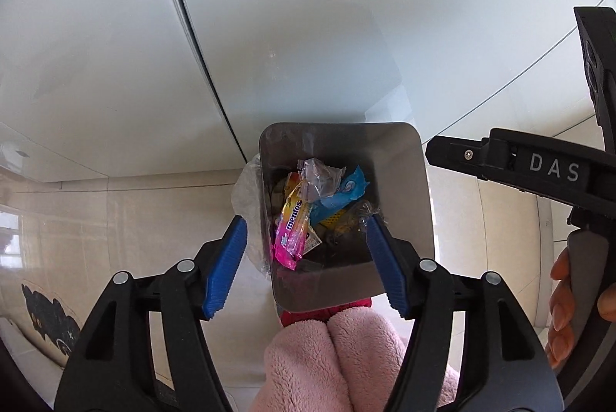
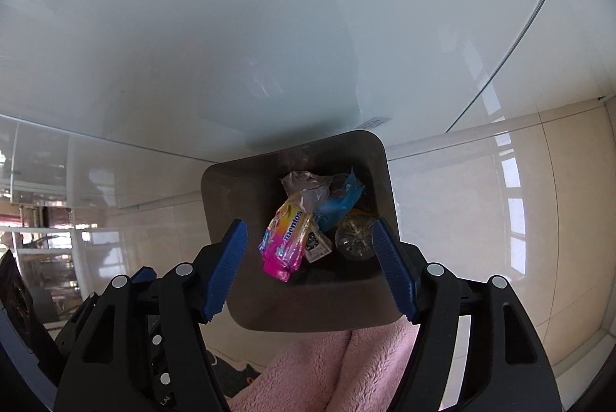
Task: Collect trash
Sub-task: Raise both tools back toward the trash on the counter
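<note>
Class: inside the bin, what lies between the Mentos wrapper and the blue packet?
A crumpled clear plastic wrapper lies between them, overlapping both the Mentos wrapper and the blue packet; both wrist views show it.

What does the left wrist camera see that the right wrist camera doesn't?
Only the left wrist view shows the right gripper's black body marked DAS, the hand holding it, and crumpled clear plastic beside the bin.

Only the right wrist view shows a clear round crinkled piece plainly, and shelving at far left.

Both show the metal bin, the Mentos wrapper, the blue wrapper, and pink fleece below.
</note>
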### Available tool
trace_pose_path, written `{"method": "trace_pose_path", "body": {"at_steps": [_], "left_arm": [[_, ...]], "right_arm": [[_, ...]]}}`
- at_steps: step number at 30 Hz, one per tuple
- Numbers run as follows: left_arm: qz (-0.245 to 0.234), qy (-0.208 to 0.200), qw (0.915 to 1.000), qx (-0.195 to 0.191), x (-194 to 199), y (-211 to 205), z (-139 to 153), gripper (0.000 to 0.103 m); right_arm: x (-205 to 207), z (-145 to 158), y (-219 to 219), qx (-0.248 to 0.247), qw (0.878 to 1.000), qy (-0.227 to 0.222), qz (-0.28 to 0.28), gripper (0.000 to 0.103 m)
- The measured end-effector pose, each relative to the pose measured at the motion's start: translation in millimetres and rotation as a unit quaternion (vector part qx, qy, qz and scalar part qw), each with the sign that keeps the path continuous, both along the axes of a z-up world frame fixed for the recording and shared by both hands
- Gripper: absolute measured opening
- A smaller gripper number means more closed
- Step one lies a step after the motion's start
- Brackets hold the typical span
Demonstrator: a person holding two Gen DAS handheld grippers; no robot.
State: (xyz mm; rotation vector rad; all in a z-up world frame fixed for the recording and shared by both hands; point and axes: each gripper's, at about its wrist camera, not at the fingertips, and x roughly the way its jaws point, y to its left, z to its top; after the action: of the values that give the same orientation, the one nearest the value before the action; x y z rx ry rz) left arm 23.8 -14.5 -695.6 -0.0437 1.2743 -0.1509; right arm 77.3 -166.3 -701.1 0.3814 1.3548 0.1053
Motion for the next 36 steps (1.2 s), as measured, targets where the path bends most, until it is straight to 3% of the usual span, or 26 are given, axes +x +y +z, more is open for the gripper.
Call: {"method": "trace_pose_path", "body": {"at_steps": [5, 7, 10, 15, 19, 22, 31, 36], "left_arm": [[-0.005, -0.036, 0.9993, 0.004, -13.1, -2.9, 48.0, 0.067], [-0.005, -0.051, 0.9987, 0.0, -20.4, -0.7, 69.0, 0.071], [-0.006, -0.071, 0.9975, -0.003, -30.6, 2.2, 97.5, 0.076], [0.0, -0.098, 0.995, -0.022, -48.3, 9.2, 140.9, 0.081], [-0.001, -0.12, 0.9924, -0.027, -56.5, 11.7, 178.4, 0.088], [-0.005, -0.151, 0.9882, -0.026, -60.0, 10.9, 209.3, 0.095], [-0.012, -0.201, 0.9785, -0.041, -50.4, 10.6, 307.2, 0.095], [-0.009, -0.232, 0.9717, -0.043, -30.5, 13.0, 352.5, 0.095]], "right_arm": [[-17.2, 43.8, 1.6, -0.009, 0.999, -0.034, 0.01, 0.072], [-27.9, 68.2, -0.3, -0.015, 0.998, -0.058, 0.008, 0.084], [-39.4, 105.0, -6.0, -0.02, 0.996, -0.092, 0.01, 0.091], [-58.0, 169.5, -11.5, -0.032, 0.989, -0.142, 0.02, 0.093], [-71.6, 220.0, -21.1, -0.042, 0.981, -0.186, 0.02, 0.099], [-78.7, 256.1, -28.5, -0.045, 0.975, -0.217, 0.019, 0.1], [-85.3, 346.4, -44.3, -0.044, 0.958, -0.284, 0.008, 0.1], [-72.0, 378.5, -45.6, -0.049, 0.951, -0.306, 0.004, 0.1]]}}
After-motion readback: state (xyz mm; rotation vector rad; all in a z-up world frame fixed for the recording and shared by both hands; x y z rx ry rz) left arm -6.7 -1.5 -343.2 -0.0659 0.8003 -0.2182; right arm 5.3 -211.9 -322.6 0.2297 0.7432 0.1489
